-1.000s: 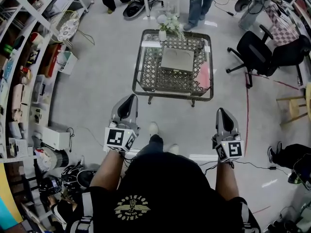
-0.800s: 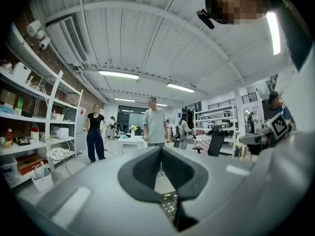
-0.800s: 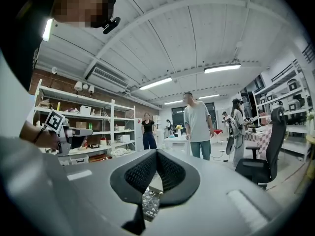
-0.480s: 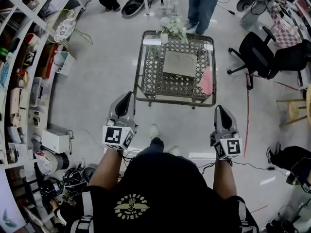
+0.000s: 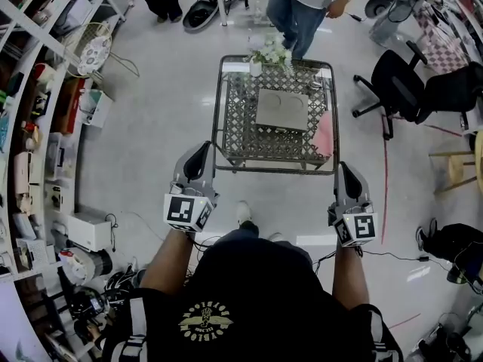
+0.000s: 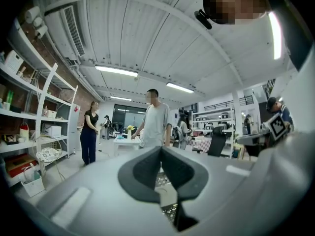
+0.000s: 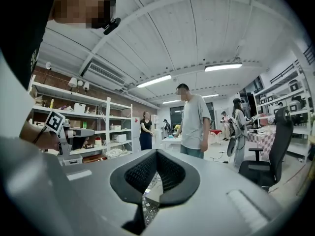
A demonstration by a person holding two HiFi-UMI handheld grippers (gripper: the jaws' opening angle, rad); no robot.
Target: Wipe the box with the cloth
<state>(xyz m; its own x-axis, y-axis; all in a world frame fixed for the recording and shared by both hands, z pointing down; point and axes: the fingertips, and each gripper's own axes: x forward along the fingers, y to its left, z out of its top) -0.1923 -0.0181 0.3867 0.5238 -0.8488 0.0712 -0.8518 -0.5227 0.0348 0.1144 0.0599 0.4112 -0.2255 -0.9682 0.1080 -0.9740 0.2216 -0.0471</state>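
— Two grippers in play; how are they held?
— The left gripper (image 5: 202, 154) and the right gripper (image 5: 343, 169) both reach out level in front of the person. They stop just short of the near rim of the glass-topped table (image 5: 272, 170). In the head view the left one's tip sits by the table's near left corner. The right one's tip sits by the near right corner.
— Are they gripping anything?
— No. Each gripper view shows its jaws clenched together at the tips, with nothing caught between them. Only the table's metal lattice shows through the small gap lower down.
— Where is the box?
— The flat grey box (image 5: 281, 109) lies around the middle of the tabletop, with two round marks on its top. Both grippers are well apart from it.
— And the cloth?
— The pink cloth (image 5: 324, 133) lies on the same table, just right of the box, along the right rim. I can't tell whether it touches the box.
— What else is on the table?
— A white vase of flowers (image 5: 256, 66) stands at the far edge, left of centre.
— And around it?
— A person in jeans (image 5: 302, 6) stands just beyond the far edge. A black office chair (image 5: 400, 81) is off to the right. Crowded open shelving (image 5: 41, 74) runs along the left side.
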